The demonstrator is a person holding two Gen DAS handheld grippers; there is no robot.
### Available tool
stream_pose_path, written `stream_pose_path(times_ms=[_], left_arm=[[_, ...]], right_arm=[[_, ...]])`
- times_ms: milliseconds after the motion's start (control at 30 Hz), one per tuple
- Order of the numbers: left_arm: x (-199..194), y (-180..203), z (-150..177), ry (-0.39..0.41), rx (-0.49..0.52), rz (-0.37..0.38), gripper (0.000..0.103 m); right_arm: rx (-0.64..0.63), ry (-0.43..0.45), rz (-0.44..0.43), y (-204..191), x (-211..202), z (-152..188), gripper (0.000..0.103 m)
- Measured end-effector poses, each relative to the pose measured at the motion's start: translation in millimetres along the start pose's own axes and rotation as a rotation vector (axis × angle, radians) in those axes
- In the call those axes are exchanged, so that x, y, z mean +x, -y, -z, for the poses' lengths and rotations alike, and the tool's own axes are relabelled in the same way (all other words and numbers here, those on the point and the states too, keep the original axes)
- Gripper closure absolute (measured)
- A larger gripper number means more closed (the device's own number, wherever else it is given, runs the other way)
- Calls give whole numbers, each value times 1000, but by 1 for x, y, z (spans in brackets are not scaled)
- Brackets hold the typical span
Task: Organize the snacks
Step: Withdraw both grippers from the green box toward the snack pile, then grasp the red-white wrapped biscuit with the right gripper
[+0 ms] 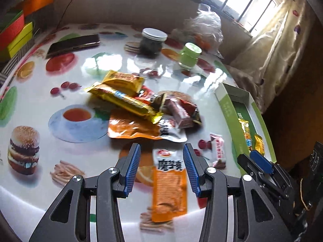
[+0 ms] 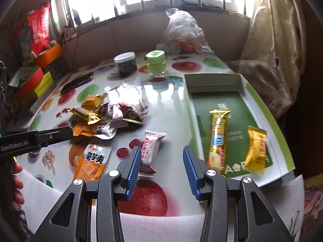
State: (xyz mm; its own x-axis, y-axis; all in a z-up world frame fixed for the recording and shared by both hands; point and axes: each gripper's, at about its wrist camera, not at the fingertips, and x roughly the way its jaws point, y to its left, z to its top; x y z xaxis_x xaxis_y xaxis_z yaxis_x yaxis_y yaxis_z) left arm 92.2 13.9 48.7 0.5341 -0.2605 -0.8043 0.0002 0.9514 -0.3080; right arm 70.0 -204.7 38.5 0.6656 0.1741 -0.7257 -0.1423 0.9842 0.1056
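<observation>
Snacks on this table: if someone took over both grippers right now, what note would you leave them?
Left gripper: open, empty, jaws either side of the orange-and-white packet, pads not visibly pressing it.
Right gripper: open, empty, over the table near the pink-and-white candy.
Done: two snacks lie in the green box, a long gold bar and a small yellow packet.
Left: the pile of mixed wrappers, the orange-and-white packet and the pink-and-white candy are all on the table outside the box.
Likely next: close on the nearest packet and carry it to the box.
</observation>
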Motion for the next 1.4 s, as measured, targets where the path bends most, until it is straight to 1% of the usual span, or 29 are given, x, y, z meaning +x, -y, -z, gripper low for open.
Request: stream_pose_path(times_ms=[267,467,633,700,833,900,1000,1233,1400], left_arm=[[4,-23,2,-10,-33,-27,58],[9,-38,0,-23,-56,-35,58],[14,-48,-4,-36,-86,-32,58],[16,-50,-6,-35,-90,-33,58],[20,-55,-12,-42,-111,-33,58],[22,-56,-18,-40,-127,-15,58],[24,-56,-26,-31,-133,-16,58],[31,-56,-43,-26,-160,-11,58],[40,-57,-58,-26,-203,10,58]], right_arm=[[-56,-32,-19,-20,21,-1,61],[-58,-72,-4,-24,38,-1,61],[-65,-88,8,-27,47,-1,61],[-61,-93,13,-26,51,-1,63],[-65,-99,21,-27,55,0,71],[-71,-95,27,-28,55,0,75],[-68,-91,27,-27,55,0,83],[-57,-87,3,-26,53,2,85],[-52,-87,-8,-25,51,3,85]])
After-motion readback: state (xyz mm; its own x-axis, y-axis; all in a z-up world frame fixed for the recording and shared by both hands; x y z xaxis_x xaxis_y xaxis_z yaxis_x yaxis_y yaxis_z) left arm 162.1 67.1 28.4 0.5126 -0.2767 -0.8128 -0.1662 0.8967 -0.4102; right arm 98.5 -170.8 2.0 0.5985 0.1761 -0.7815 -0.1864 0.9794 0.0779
